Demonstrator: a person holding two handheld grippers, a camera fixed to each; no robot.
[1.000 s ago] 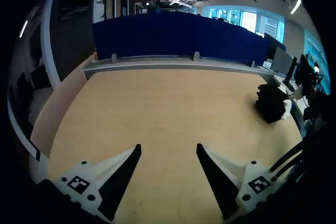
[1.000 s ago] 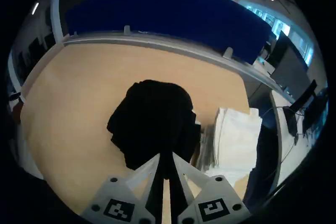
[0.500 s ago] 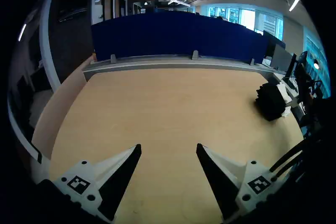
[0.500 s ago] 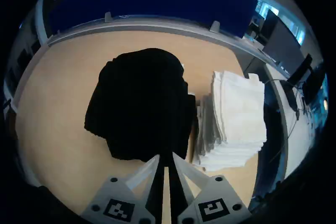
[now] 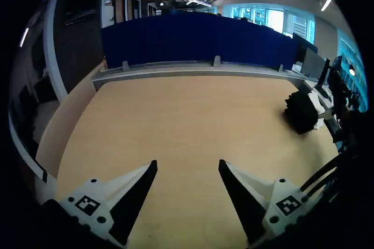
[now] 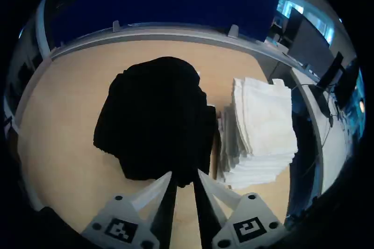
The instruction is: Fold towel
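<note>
The right gripper point(image 6: 184, 177) is opening: half a second ago its fingers were almost closed, with only a sliver of table between them, and now they are standing a little apart, with the near edge of the black towel point(image 6: 154, 118) reaching into the gap at the tips. Black fingers against black cloth are making contact hard to judge, but since the gap is growing it is probably not clamping the cloth. The view has also settled, and the towel is sitting at nearly the same spot and size as half a second ago, so the approach seems finished. The towel is lying in a dark bundle on the wooden table point(image 6: 70, 109), just beside some grey cloths point(image 6: 226, 141) and a neat stack of white towels point(image 6: 264, 127) on its right. The left gripper point(image 5: 188, 162) is hanging wide open and holding nothing over bare tabletop, much as it was a second ago, and in its view the black towel point(image 5: 301, 113) is showing well off to the right, near the table's far side in front of a blue divider point(image 5: 196, 39). This is looking like the start of the task: the right fingers seem to be lining up to pinch the towel's edge and draw it onto the open wood, and no fold is being made yet.
</note>
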